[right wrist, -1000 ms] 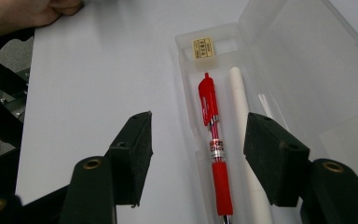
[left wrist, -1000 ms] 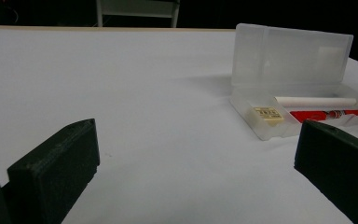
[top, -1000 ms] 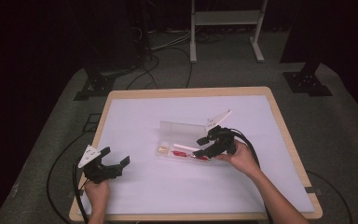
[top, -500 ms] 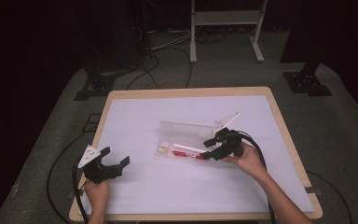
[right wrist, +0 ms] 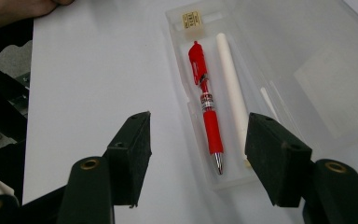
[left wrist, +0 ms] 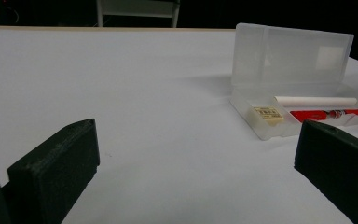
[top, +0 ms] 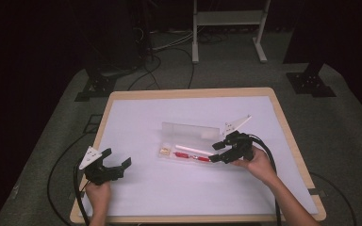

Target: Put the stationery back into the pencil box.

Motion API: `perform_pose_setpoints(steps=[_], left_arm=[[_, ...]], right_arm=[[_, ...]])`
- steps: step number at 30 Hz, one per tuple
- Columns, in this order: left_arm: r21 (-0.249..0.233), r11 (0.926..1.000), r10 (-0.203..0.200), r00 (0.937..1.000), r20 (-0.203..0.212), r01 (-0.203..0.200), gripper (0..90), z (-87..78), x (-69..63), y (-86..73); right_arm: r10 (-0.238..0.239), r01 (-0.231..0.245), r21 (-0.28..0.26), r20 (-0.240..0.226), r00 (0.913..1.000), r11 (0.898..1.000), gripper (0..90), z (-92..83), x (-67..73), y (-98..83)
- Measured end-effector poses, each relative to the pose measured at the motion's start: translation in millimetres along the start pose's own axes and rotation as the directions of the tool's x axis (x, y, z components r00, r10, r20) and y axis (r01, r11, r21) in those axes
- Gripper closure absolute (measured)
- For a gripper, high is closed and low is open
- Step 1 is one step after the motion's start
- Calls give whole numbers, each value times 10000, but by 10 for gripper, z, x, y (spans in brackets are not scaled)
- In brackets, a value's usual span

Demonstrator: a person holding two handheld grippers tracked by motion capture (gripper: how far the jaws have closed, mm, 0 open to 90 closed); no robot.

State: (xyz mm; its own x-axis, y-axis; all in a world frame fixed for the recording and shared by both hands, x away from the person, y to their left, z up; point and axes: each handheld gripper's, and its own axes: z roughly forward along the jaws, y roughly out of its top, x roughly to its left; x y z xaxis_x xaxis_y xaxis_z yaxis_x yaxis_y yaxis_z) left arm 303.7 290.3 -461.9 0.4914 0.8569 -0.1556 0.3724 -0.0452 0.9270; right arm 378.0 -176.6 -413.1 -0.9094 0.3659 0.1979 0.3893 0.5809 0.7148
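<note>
1. Right gripper [top: 220, 151] hangs over the right end of the clear pencil case [top: 188, 153], which sits a little right of the middle of the worktop [top: 136, 113], well off every edge.
2. Its jaws stand fairly wide with nothing between the pads; in the right gripper view they straddle the tip end of the red pen [right wrist: 206, 107], one jaw outside the case's near wall, the other above the white stick [right wrist: 230, 88].
3. That straddle reads as a line-up for a pinch across the pen's barrel, which lies lengthwise in the tray.
4. The lid [top: 190, 129] stands upright on the far side, so the tray is open from above and from the near edge, where the hand comes in.
5. A small eraser [left wrist: 266, 114] fills the left end compartment, apart from the pen.
6. Left gripper [top: 118, 165] waits near the worktop's near-left corner, jaws wide and empty, well apart from the case; likely parked to keep out of the way.
</note>
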Motion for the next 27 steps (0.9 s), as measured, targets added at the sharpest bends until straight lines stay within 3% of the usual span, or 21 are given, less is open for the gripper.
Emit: perform_pose_setpoints(steps=[27], left_arm=[[35, 10000, 43, 10000, 0, -43, 0, 1, -4, 0]], right_arm=[[693, -677, -359, 436, 9966, 9971, 388, -354, -103, -378]])
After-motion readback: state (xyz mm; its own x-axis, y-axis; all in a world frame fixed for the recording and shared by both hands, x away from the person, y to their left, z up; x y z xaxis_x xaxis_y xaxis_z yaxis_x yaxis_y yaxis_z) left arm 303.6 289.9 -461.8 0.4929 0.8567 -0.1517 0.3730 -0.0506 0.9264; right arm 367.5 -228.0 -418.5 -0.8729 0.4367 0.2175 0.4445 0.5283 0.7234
